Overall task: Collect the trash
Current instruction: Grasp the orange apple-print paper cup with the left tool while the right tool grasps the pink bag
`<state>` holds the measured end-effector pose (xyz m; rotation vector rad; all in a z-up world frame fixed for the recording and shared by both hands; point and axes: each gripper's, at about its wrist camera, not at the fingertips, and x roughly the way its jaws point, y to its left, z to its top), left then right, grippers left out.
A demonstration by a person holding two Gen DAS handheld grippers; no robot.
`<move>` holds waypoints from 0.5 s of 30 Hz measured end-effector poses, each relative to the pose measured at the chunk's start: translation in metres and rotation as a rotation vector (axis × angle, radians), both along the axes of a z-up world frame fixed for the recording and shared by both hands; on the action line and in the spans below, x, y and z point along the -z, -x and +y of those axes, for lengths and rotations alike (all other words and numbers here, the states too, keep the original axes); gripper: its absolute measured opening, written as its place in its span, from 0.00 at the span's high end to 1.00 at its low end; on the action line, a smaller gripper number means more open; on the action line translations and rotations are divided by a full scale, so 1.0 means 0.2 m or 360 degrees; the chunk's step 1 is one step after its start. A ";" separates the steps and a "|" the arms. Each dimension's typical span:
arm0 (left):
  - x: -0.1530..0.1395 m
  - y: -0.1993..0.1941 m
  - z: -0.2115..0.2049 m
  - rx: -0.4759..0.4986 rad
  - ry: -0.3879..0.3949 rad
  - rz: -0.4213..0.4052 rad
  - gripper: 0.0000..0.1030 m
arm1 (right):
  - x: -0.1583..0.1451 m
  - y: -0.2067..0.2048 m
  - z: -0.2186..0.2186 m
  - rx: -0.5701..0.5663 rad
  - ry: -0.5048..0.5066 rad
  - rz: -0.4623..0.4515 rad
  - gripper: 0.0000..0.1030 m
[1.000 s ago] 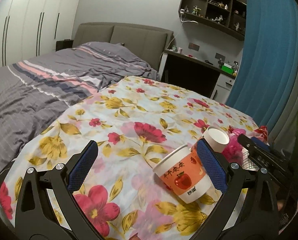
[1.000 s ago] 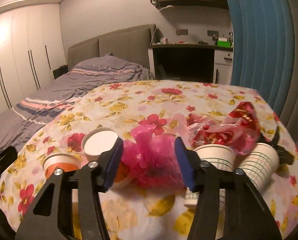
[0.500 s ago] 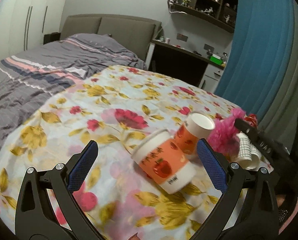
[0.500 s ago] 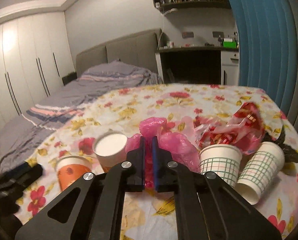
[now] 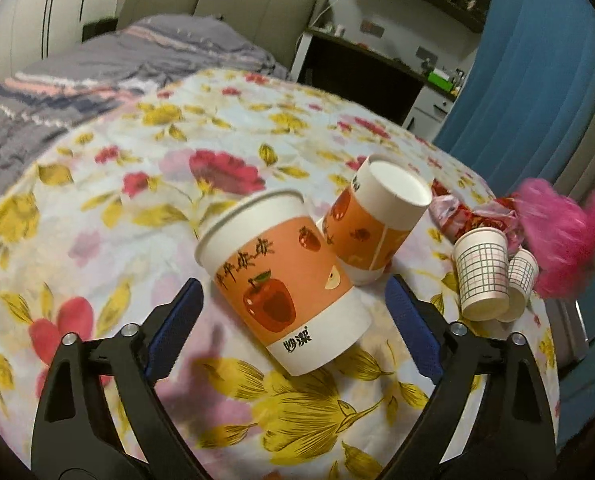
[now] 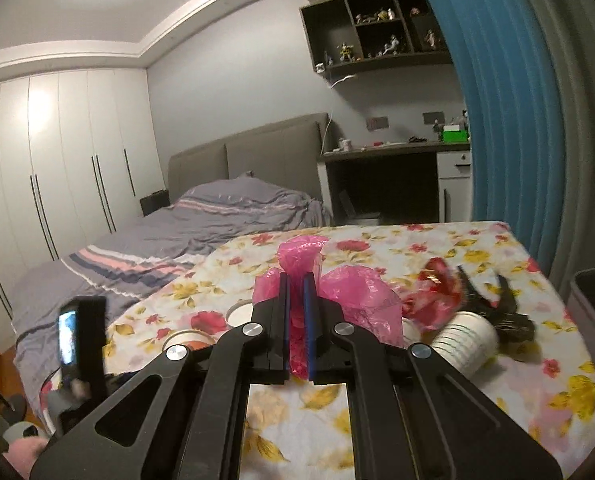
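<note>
An orange paper cup with an apple print (image 5: 285,296) stands tilted on the floral cloth (image 5: 97,184). It sits between the closing jaws of my left gripper (image 5: 292,282), and the blue pads are clear of its sides. A second orange cup (image 5: 377,228) leans behind it. Two small checked cups (image 5: 483,276) lie to the right beside a red wrapper (image 5: 477,216). My right gripper (image 6: 296,280) is shut on a pink plastic bag (image 6: 357,292), held above the cloth. The same bag shows blurred at the right edge of the left wrist view (image 5: 569,240).
A white ribbed cup (image 6: 465,340), red wrapper (image 6: 437,296) and black scrap (image 6: 509,312) lie right of the bag. A grey bin (image 6: 593,312) stands at the far right edge. A bed with a grey duvet (image 6: 217,216), a desk (image 6: 397,168) and a blue curtain (image 6: 517,100) lie beyond.
My right gripper shut on the pink bag and rose with it. My left gripper moved down and closer to the apple cup, and its jaws narrowed a little.
</note>
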<state>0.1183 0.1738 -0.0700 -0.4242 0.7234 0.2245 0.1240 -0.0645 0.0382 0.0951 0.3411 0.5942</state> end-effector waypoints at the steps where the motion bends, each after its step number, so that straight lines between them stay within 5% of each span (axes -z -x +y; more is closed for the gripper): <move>1: 0.02 -0.01 0.01 0.0001 0.0042 0.0019 0.18 | 0.00 0.01 -0.03 0.0008 -0.0002 -0.0001 0.93; 15: 0.06 0.01 0.03 0.0015 0.0177 -0.0024 0.37 | 0.04 0.10 -0.28 0.0125 0.0010 0.0007 0.93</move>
